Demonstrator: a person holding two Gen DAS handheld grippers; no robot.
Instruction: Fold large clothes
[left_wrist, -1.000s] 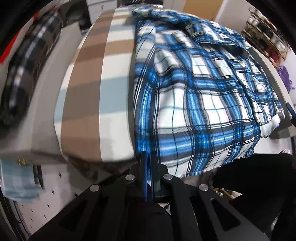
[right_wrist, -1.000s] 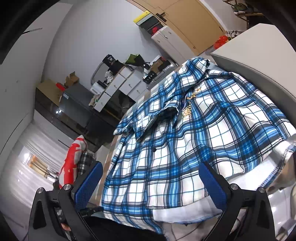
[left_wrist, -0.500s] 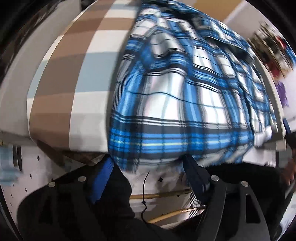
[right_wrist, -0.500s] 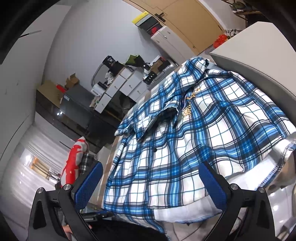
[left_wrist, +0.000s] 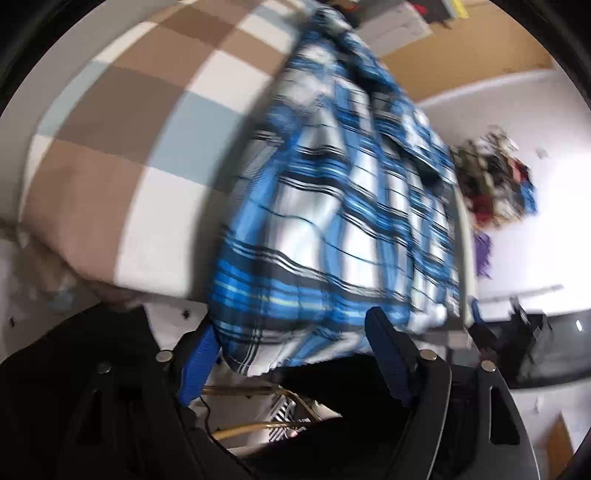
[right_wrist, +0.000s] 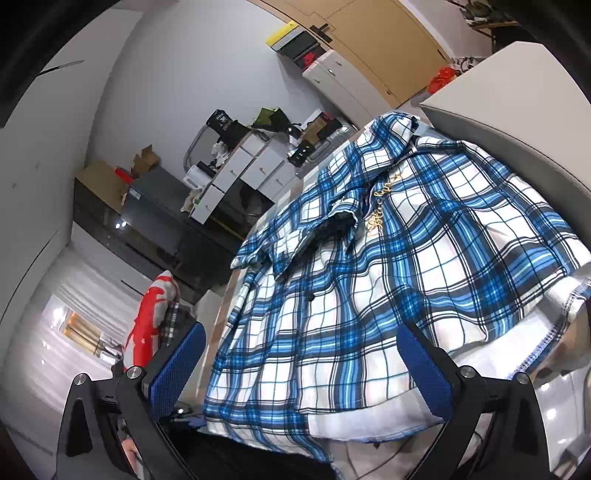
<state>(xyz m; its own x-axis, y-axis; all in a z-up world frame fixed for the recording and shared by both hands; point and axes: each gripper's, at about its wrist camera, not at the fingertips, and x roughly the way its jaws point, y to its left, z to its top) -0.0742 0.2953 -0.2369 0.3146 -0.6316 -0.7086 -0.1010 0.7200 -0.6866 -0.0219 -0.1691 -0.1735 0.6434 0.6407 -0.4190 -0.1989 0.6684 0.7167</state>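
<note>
A cluttered room surrounds the work: white drawer units, a tan wooden door and grey walls show in the right wrist view. The surface is a bench covered by a checked cloth in brown, white and pale blue, seen mainly in the left wrist view. The blue plaid shirt lies spread on it, collar at the far end, hem hanging over the near edge.

Only the right wrist view shows the shirt sharply — buttons, a gold emblem near the chest, a folded sleeve. The left wrist view is motion-blurred but alone shows the bare cloth beside the shirt and a clothes pile against the far wall.

The left gripper has its fingers apart and closing, the hem between them but not pinched. A second ago they were pressed together at the hem; the view has since swung and rolled. The right gripper is unchanged, fingers spread wide above the hem, holding nothing.
</note>
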